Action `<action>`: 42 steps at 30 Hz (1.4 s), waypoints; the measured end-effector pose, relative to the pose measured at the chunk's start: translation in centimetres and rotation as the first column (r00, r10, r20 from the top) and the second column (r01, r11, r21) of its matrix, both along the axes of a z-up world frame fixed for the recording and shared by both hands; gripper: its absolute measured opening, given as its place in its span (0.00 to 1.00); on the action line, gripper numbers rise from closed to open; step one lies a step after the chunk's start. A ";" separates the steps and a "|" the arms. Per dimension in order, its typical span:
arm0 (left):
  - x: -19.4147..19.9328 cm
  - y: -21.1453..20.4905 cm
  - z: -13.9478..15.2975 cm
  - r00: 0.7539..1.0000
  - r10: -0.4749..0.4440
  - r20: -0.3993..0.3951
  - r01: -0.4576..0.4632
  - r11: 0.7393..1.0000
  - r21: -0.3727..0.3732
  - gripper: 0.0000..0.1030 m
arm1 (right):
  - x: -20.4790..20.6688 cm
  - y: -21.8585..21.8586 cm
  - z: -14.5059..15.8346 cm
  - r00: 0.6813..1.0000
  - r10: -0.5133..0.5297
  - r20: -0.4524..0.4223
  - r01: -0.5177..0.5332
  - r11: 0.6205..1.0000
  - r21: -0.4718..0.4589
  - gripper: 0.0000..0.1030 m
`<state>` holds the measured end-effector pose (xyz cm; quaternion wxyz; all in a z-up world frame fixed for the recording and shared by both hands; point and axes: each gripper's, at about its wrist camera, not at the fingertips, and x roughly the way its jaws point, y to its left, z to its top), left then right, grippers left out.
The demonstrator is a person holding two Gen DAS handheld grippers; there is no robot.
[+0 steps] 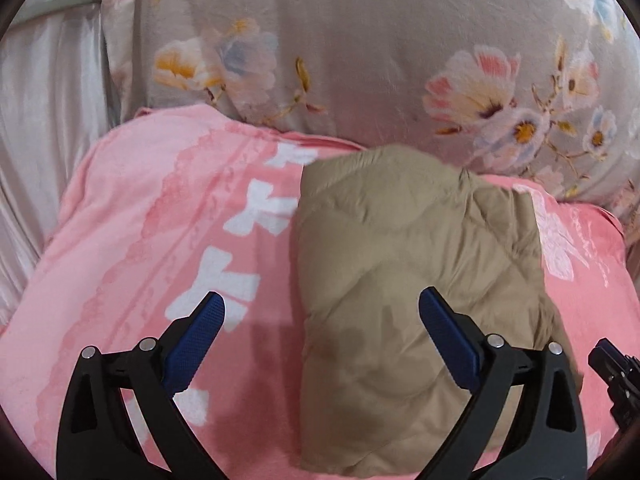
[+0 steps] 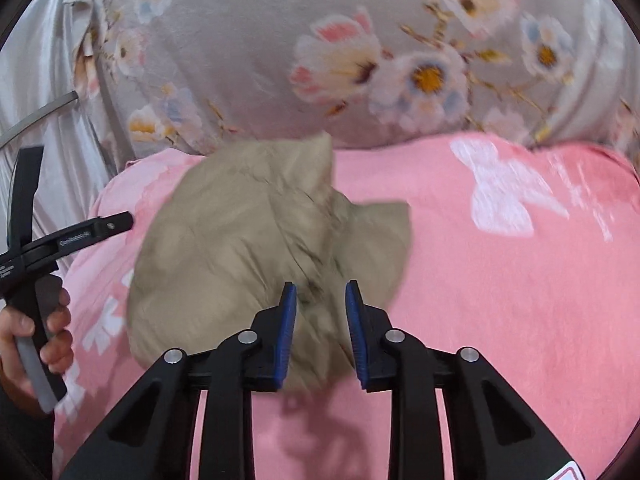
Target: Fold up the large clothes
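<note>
A tan quilted garment (image 1: pixel 416 264) lies folded into a thick bundle on a pink blanket (image 1: pixel 132 216). My left gripper (image 1: pixel 320 296) hovers above the bundle's left edge. It is open wide, with nothing touching its blue pads (image 1: pixel 200 340). In the right wrist view the same tan garment (image 2: pixel 240 240) looks bunched and blurred. My right gripper (image 2: pixel 320 286) is narrowly closed on a puffy fold at the bundle's near right edge, with fabric filling the gap between the pads.
A grey floral quilt (image 1: pixel 360 40) rises behind the pink blanket (image 2: pixel 500 300). Pale satin fabric (image 1: pixel 44 112) hangs at the far left. A hand (image 2: pixel 40 336) holds the left gripper's black body (image 2: pixel 60 236) at the left edge of the right wrist view.
</note>
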<state>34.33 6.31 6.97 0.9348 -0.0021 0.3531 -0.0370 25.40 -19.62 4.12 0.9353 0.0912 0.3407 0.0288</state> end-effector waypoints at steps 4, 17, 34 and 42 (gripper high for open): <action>2.4 -3.6 0.3 0.999 0.036 0.010 -0.036 0.995 0.094 0.93 | 6.2 1.9 -0.2 1.000 -0.001 -0.015 0.001 1.000 -0.019 0.15; 7.2 -5.8 -6.3 0.996 0.064 -0.062 -0.058 0.993 0.100 0.96 | 13.6 0.6 -8.1 0.991 -0.052 -0.124 0.058 0.997 0.044 0.09; 8.1 -7.2 -9.4 0.997 0.077 0.015 -0.078 0.988 0.135 0.96 | 14.2 1.1 -10.5 0.996 -0.062 -0.066 0.064 0.997 0.035 0.09; 7.9 -7.4 -9.4 0.996 0.084 0.035 -0.089 0.985 0.148 0.96 | 13.8 0.7 -10.4 0.997 -0.055 -0.054 0.058 0.997 0.059 0.12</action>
